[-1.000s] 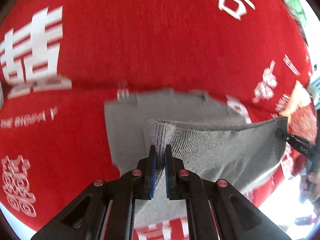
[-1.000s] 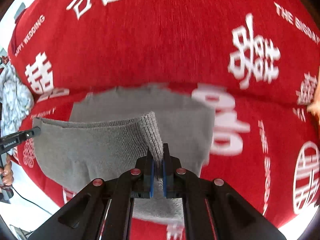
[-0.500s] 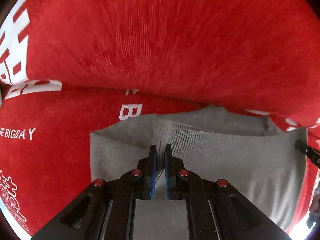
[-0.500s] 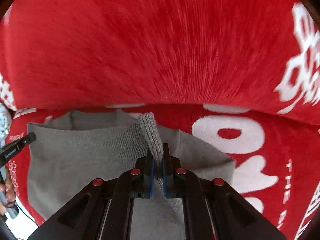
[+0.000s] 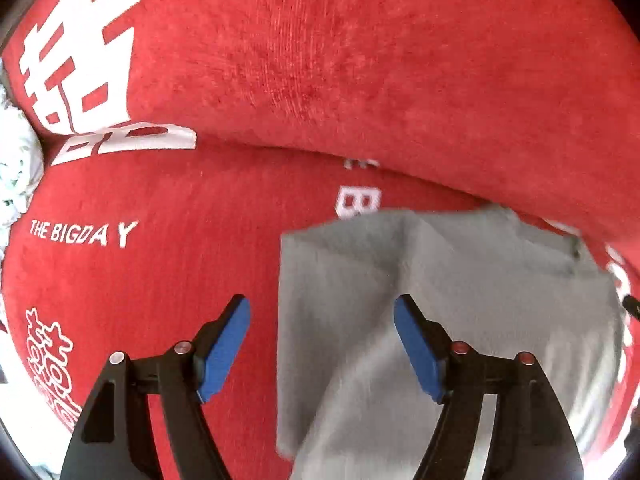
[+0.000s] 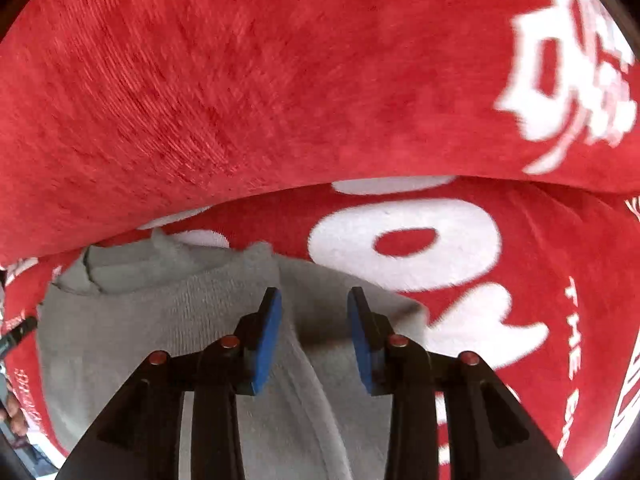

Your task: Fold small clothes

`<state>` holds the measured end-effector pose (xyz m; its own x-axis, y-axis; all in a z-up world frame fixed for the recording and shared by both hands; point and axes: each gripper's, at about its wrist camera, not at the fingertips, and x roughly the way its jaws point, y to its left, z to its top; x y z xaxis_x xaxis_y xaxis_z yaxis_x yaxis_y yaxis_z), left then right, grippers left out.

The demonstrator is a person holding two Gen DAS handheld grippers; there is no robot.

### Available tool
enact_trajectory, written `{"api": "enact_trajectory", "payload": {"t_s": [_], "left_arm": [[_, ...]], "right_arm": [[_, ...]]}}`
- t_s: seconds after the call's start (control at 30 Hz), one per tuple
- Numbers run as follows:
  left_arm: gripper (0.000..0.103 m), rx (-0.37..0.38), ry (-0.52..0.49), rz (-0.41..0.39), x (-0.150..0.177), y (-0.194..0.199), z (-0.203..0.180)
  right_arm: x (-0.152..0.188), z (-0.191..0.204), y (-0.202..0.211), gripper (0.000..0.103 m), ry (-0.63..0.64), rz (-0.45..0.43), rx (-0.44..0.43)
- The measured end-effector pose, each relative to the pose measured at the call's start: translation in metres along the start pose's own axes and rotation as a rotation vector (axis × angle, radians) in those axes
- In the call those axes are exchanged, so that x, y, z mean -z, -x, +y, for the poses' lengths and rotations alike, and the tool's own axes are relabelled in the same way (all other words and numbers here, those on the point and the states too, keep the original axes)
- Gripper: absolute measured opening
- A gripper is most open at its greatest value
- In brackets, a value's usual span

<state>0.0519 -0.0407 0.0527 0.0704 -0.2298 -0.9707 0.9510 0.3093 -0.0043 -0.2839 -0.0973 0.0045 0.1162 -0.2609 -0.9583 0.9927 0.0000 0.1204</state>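
A small grey knitted garment (image 5: 460, 300) lies folded on the red cloth; it also shows in the right wrist view (image 6: 160, 320). My left gripper (image 5: 322, 312) is open and empty, low over the garment's left edge. My right gripper (image 6: 314, 300) is open and empty, low over the garment's right part. The folded-over layer lies flat on the lower layer. The other gripper's tip shows at the right edge of the left wrist view (image 5: 632, 304) and at the left edge of the right wrist view (image 6: 18, 332).
The red cloth with white lettering (image 5: 160, 260) covers the seat and rises as a padded back (image 5: 360, 60) just behind the garment. A pale bundle of fabric (image 5: 16, 168) lies at the far left.
Both grippers carried the garment's near edge forward over the far part, lowered it, then opened and let go. The garment now lies folded.
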Motion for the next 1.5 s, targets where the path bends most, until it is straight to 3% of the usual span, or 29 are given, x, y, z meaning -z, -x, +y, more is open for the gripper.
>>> {"api": "enact_trajectory", "payload": {"t_s": [0.1,0.23,0.33,0.4,0.47,0.53,0.6,0.7,0.77,0.83,0.97,1.1,1.13,1.17,1.2,1.23,1.37,1.5], "left_arm": [[0.075,0.049,-0.032,0.026,0.021,0.012,-0.003],[0.075,0.017,-0.046,0.060,0.056,0.003,-0.018],[0.079,-0.053,-0.002,0.107,0.081,-0.017,-0.014],[0.082,-0.024,0.053,0.068,0.091,-0.014,0.000],[0.083,-0.023,0.084,0.097,0.097,-0.015,0.017],[0.083,-0.023,0.088,0.128,0.099,-0.014,0.030],[0.082,-0.029,0.089,0.162,0.104,-0.012,0.047],[0.082,0.056,0.100,0.178,0.110,-0.007,0.065],[0.082,0.134,0.120,0.227,0.117,-0.010,0.076],[0.082,0.188,0.132,0.281,0.124,-0.018,0.083],[0.082,0.243,0.149,0.321,0.133,-0.027,0.083],[0.082,0.261,0.124,0.287,0.134,-0.017,0.066],[0.074,0.262,0.120,0.281,0.128,-0.020,0.070],[0.042,0.266,0.105,0.266,0.125,-0.019,0.068],[0.023,0.281,0.082,0.261,0.122,-0.018,0.065],[0.012,0.314,0.063,0.272,0.119,-0.018,0.062],[0.012,0.298,-0.023,0.215,0.123,0.000,0.055],[0.012,0.263,-0.025,0.238,0.140,-0.011,0.065]], "right_arm": [[0.022,0.000,0.024,0.037,0.021,0.004,-0.073],[0.067,0.008,0.034,0.037,0.098,0.021,-0.089],[0.083,0.018,0.017,0.036,0.149,0.095,-0.035],[0.095,0.010,0.015,0.033,0.163,0.081,-0.022],[0.099,0.002,0.021,0.032,0.182,0.064,0.077],[0.101,-0.016,0.025,0.039,0.109,0.076,0.068],[0.105,-0.040,0.033,0.045,-0.042,0.101,-0.003],[0.119,-0.055,0.054,0.048,-0.190,0.097,-0.137],[0.141,-0.058,0.065,0.059,-0.312,0.112,-0.269],[0.170,-0.056,0.066,0.061,-0.442,0.154,-0.367],[0.219,-0.051,0.055,0.061,-0.651,0.207,-0.359],[0.237,-0.067,0.051,0.062,-0.793,0.150,-0.373],[0.233,-0.067,0.052,0.061,-0.807,0.128,-0.374],[0.229,-0.068,0.053,0.050,-0.805,0.114,-0.368],[0.220,-0.067,0.055,0.035,-0.777,0.115,-0.335],[0.213,-0.065,0.057,0.008,-0.743,0.127,-0.302],[0.194,-0.046,0.077,0.008,-0.509,0.120,-0.180],[0.198,-0.047,0.057,0.008,-0.441,0.162,-0.102]]}}
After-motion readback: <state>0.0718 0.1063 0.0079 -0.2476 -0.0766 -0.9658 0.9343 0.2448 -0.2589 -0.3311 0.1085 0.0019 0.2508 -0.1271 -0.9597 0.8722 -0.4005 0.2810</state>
